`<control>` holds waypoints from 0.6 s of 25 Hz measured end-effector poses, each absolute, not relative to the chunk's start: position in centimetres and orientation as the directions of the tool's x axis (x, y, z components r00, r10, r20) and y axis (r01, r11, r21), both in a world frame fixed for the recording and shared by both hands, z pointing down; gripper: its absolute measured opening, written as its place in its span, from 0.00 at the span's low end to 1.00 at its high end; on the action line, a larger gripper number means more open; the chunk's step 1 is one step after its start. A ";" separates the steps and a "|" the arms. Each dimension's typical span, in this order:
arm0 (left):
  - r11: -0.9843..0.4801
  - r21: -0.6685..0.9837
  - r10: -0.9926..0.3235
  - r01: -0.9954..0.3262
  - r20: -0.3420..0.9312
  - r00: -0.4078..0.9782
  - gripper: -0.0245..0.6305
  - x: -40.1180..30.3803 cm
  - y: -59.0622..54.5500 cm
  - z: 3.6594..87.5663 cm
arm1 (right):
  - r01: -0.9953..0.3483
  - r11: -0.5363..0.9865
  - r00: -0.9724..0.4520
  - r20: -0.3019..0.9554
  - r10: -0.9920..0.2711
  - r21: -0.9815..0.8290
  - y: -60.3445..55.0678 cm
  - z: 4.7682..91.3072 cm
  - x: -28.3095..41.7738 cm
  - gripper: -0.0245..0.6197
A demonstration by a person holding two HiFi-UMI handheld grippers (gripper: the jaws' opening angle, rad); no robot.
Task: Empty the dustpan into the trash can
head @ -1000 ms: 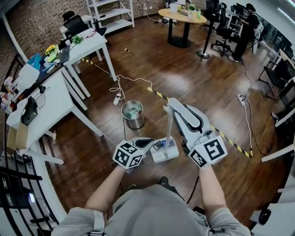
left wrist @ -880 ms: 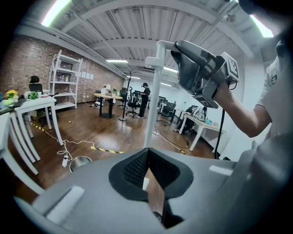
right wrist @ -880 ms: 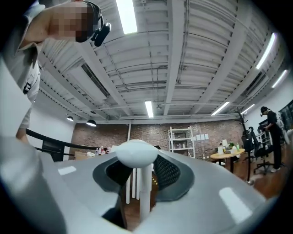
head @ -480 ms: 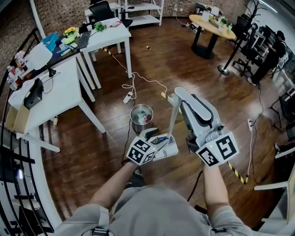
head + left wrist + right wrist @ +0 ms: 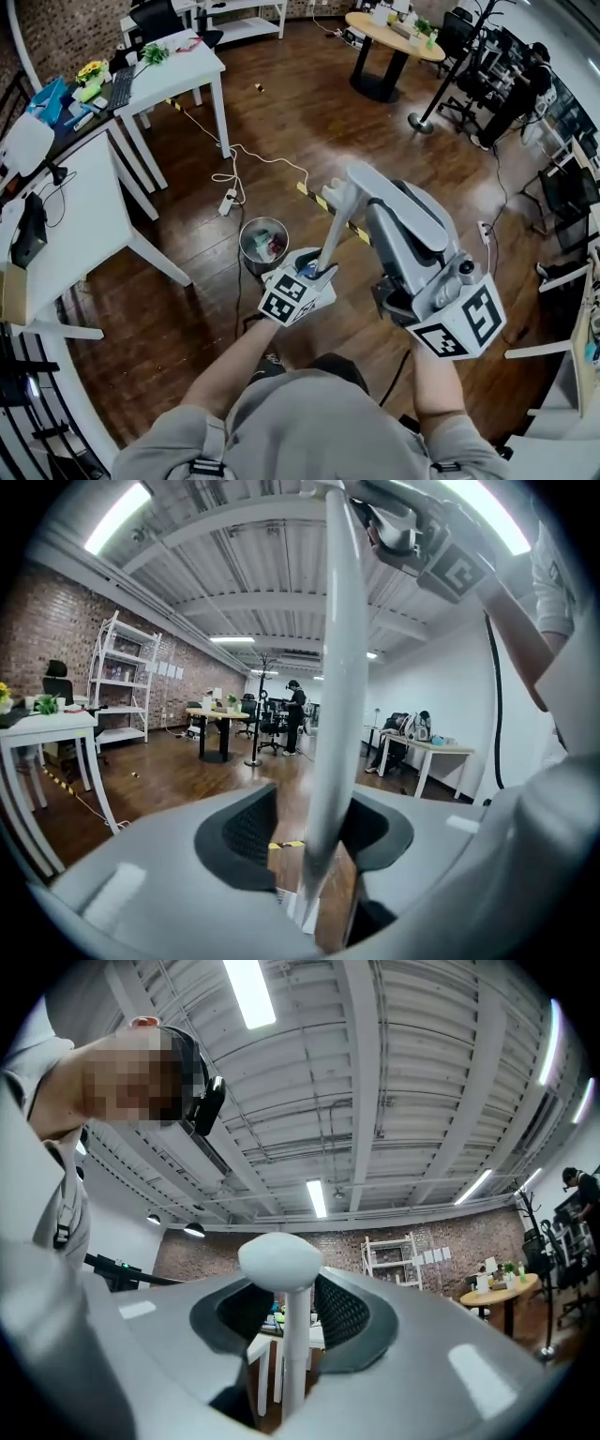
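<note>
Dustpan (image 5: 335,230) hangs off floor, just beside can (image 5: 263,246), not over it yet. Prob. light, stiff, swingy; best held high + low on handle (image 5: 342,667). R gripper (image 5: 286,1309) clamps handle under knob. L gripper (image 5: 309,832) jaws just been closing, loose round lower handle, no pinch.

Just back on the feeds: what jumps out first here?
The big right gripper at the centre of the head view is shut on the top of the white handle, which slants down to the left gripper. That gripper's jaws have just been closing, with the handle between them but not pinched. Just left of it stands the steel trash can, with rubbish inside.
</note>
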State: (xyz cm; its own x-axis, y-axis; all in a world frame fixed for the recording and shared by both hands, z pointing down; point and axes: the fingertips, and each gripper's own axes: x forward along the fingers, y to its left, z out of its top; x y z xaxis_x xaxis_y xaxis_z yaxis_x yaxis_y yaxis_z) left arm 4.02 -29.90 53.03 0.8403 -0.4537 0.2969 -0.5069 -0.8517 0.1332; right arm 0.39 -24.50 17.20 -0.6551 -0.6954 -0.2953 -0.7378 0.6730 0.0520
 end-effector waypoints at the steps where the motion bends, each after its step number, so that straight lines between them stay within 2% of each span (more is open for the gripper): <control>1: -0.855 0.121 -0.454 -0.505 0.298 0.840 0.23 3.9 -30.2 53.1 | -0.739 0.672 -0.655 -0.290 -0.698 0.050 -25.1 17.4 0.4 0.24; 2: -0.852 0.115 -0.459 -0.510 0.301 0.836 0.14 3.8 -30.5 53.3 | -0.738 0.673 -0.655 -0.285 -0.699 0.046 -25.7 17.7 0.5 0.24; 3: -0.847 0.113 -0.468 -0.519 0.306 0.829 0.11 3.6 -31.0 53.5 | -0.737 0.675 -0.656 -0.283 -0.700 0.040 -26.2 17.9 0.8 0.24; 15: -0.804 0.008 -0.524 -0.595 0.464 0.714 0.12 3.3 -38.5 56.9 | -0.702 0.710 -0.674 -0.262 -0.690 -0.064 -34.3 22.2 9.0 0.24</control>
State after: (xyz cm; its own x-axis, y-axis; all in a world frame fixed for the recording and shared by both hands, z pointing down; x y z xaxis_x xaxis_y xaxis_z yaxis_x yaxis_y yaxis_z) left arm 3.33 -38.53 56.89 0.7144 -0.5239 0.4639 -0.5948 -0.8038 0.0083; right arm 8.99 -34.34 22.22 -0.6743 -0.6904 -0.2621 -0.7016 0.7096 -0.0644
